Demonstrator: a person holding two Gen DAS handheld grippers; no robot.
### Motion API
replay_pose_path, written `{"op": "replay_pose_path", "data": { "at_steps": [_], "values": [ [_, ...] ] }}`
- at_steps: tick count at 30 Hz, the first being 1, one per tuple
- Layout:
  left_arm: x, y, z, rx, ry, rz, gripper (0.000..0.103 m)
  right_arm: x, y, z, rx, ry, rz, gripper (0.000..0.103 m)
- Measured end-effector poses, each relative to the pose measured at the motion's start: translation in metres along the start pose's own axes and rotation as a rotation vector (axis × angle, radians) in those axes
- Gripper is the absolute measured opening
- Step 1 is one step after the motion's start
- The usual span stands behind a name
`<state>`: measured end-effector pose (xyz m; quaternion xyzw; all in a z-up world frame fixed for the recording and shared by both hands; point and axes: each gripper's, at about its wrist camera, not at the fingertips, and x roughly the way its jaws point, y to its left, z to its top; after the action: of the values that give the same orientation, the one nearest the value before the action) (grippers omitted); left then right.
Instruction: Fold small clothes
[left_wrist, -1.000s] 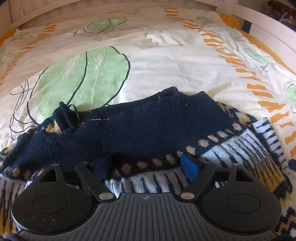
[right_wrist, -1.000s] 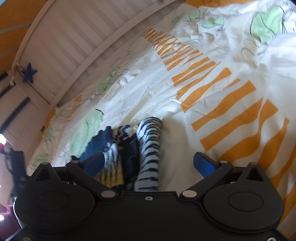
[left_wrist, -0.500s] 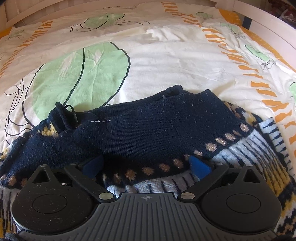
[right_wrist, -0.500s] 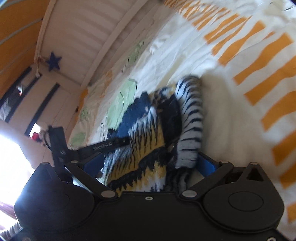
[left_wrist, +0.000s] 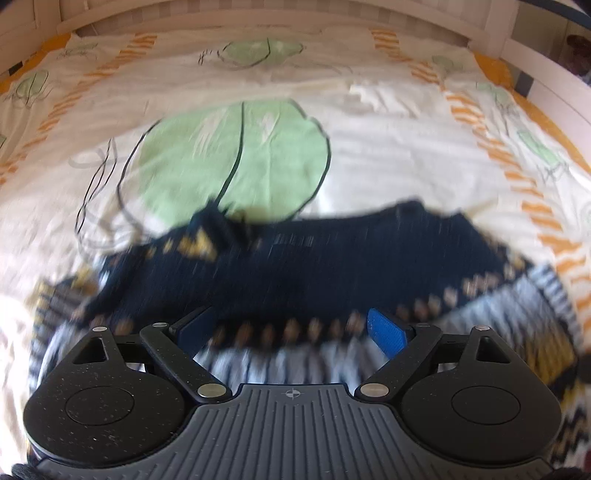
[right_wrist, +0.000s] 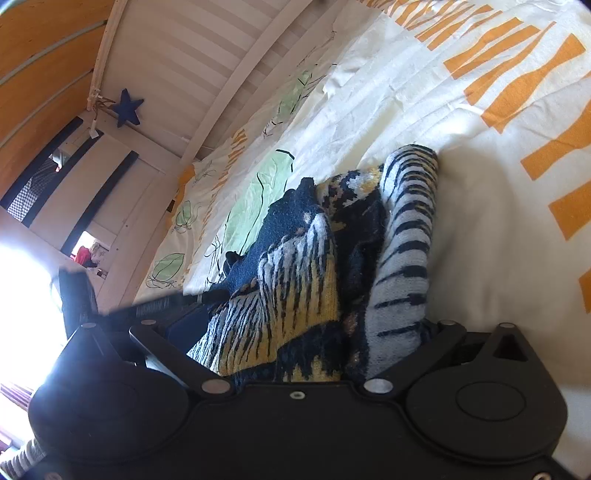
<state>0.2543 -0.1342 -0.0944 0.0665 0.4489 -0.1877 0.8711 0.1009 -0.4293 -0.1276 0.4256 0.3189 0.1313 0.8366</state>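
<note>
A small navy knit sweater (left_wrist: 332, 266) with yellow and white patterned bands lies partly folded on the bed. My left gripper (left_wrist: 291, 328) is open, hovering over its near edge with blue pads (left_wrist: 386, 332) apart; the view is motion-blurred. In the right wrist view the sweater (right_wrist: 306, 280) is bunched up between the fingers of my right gripper (right_wrist: 306, 328). Its jaws stand wide with the striped fold filling the gap; the pads are hidden by cloth.
The bedsheet (left_wrist: 388, 155) is white with green leaf prints and orange stripes. A white slatted bed rail (right_wrist: 229, 74) runs along the far side. A blue star (right_wrist: 127, 107) hangs on the wall. The other gripper's arm (right_wrist: 159, 302) shows at left.
The right gripper moved in onto the sweater's end, so the cloth now fills its jaws. The left gripper opened wider and pulled back; its view is now blurred by motion.
</note>
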Motion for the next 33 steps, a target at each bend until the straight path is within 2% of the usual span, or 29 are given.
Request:
{"op": "replay_pose_path", "data": {
  "at_steps": [4, 6, 9, 12, 16, 18, 19, 20, 26, 30, 33],
  "values": [
    [0.005, -0.007, -0.019, 0.067, -0.005, 0.032, 0.091, -0.001, -0.002, 0.0, 0.011, -0.016, 0.007, 0.103],
    [0.012, -0.012, -0.02, 0.081, -0.013, 0.047, 0.095, 0.0, -0.002, 0.0, 0.014, -0.02, 0.006, 0.103],
    [0.014, -0.005, -0.016, 0.036, -0.009, 0.021, 0.097, 0.0, 0.0, 0.0, 0.01, -0.022, -0.003, 0.103],
    [0.003, 0.008, -0.016, -0.008, -0.027, -0.025, 0.09, 0.002, 0.002, 0.001, -0.006, -0.014, -0.016, 0.103],
    [-0.018, 0.033, -0.025, -0.056, -0.057, -0.043, 0.09, 0.006, 0.008, 0.003, -0.024, 0.013, -0.05, 0.102],
    [-0.027, 0.048, -0.032, -0.077, -0.061, -0.045, 0.09, 0.008, 0.013, 0.006, -0.045, 0.035, -0.105, 0.081],
    [-0.031, 0.057, -0.035, -0.087, -0.065, -0.043, 0.09, 0.01, 0.016, 0.007, -0.06, 0.042, -0.145, 0.052],
    [-0.035, 0.065, -0.039, -0.101, -0.069, -0.043, 0.09, 0.011, 0.018, 0.006, -0.066, 0.048, -0.173, 0.037],
    [-0.064, 0.119, -0.053, -0.196, -0.12, -0.062, 0.09, 0.013, 0.061, 0.004, -0.157, 0.027, -0.285, 0.035],
    [-0.079, 0.152, -0.059, -0.235, -0.153, -0.038, 0.09, 0.014, 0.115, 0.008, -0.255, -0.001, -0.3, 0.035],
    [-0.085, 0.18, -0.065, -0.289, -0.163, -0.042, 0.09, 0.027, 0.159, 0.006, -0.335, 0.003, -0.259, 0.035]
  ]
}}
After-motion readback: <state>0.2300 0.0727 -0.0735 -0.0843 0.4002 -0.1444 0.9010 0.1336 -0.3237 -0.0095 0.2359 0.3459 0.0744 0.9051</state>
